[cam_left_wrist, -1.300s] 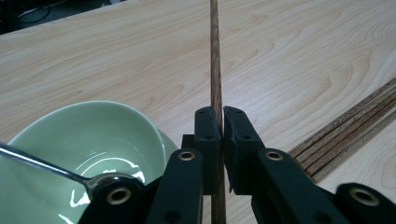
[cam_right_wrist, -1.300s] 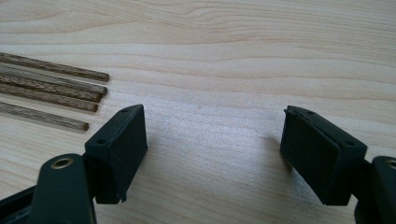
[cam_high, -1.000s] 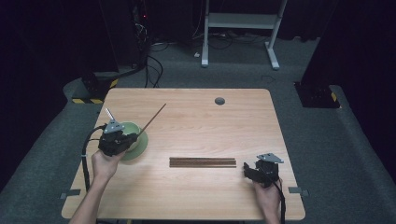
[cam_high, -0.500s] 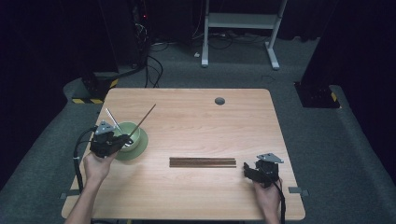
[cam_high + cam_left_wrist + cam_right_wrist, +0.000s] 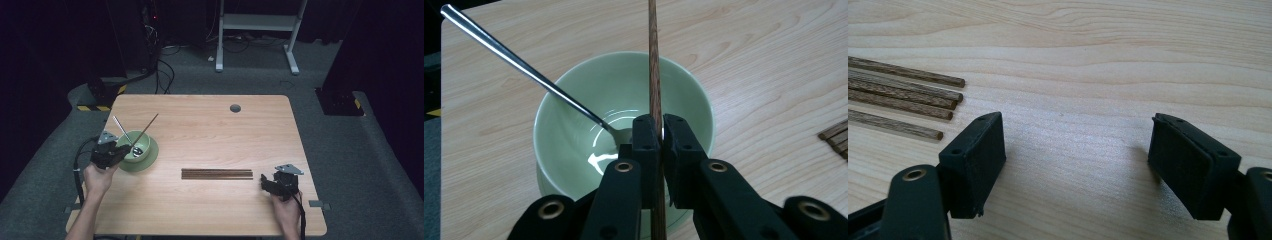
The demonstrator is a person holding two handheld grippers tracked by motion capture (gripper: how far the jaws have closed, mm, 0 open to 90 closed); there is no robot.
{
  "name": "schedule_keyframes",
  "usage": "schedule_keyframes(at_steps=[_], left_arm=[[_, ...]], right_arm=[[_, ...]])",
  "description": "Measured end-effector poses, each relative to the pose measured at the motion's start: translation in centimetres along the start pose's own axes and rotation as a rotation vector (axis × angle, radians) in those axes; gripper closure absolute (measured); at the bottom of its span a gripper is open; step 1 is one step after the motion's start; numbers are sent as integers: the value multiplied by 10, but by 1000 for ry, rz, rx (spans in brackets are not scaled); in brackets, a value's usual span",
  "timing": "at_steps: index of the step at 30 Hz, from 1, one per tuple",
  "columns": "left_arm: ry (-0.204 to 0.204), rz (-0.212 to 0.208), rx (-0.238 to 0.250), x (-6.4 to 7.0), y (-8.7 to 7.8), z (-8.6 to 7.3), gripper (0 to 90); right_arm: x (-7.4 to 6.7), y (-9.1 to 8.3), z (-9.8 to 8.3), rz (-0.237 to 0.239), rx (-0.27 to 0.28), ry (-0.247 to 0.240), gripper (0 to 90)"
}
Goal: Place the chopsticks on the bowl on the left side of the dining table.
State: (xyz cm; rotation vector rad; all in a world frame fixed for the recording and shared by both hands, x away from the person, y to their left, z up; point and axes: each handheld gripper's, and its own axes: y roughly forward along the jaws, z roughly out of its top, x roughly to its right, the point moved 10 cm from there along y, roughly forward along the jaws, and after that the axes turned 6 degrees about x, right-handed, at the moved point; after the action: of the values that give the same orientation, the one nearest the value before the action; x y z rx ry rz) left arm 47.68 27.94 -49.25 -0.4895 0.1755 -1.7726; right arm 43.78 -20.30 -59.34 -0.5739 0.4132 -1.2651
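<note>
Left gripper [image 5: 659, 131] pinched one wooden chopstick [image 5: 654, 60], jaws pressed tight on it, its tip slanting up over the green bowl [image 5: 574, 100]. A metal spoon [image 5: 514, 60] leaned inside the bowl. Right gripper [image 5: 1075, 145] rested on the table [image 5: 210, 125], jaws spread, near the remaining chopsticks [image 5: 898, 95].

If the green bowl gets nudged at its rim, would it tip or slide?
The bowl looks glazed, so probably slides on the smooth table. The spoon leaning over its rim may rattle or swing. It looks ceramic, likely breakable.
</note>
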Motion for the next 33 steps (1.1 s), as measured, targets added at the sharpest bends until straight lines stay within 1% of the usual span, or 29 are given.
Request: schedule_keyframes(at_steps=[2,5,9,12,20,22,23,25,27,29,31,33], left_arm=[[-9,7,3,-3,1,0,841],[-6,14,-2,-7,2,-1,841],[-15,23,1,-12,5,-1,841],[-10,29,-9,-17,6,-1,841],[-24,52,-11,-27,9,-2,841],[-19,57,-22,-30,10,-3,841],[-27,65,-15,-31,12,-3,841],[-16,73,-29,-35,13,-5,841],[-10,82,-26,-38,13,-5,841],[-18,88,-20,-39,14,-4,840],[-14,92,-22,-41,14,-3,840],[1,100,-30,-44,15,-3,840]], right_arm=[[0,0,0,0,0,0,224],[0,0,0,0,0,0,224],[0,0,0,0,0,0,223],[0,0,0,0,0,0,224],[0,0,0,0,0,0,224],[0,0,0,0,0,0,223],[0,0,0,0,0,0,223],[0,0,0,0,0,0,224],[0,0,0,0,0,0,223],[0,0,0,0,0,0,223],[0,0,0,0,0,0,223],[0,0,0,0,0,0,224]])
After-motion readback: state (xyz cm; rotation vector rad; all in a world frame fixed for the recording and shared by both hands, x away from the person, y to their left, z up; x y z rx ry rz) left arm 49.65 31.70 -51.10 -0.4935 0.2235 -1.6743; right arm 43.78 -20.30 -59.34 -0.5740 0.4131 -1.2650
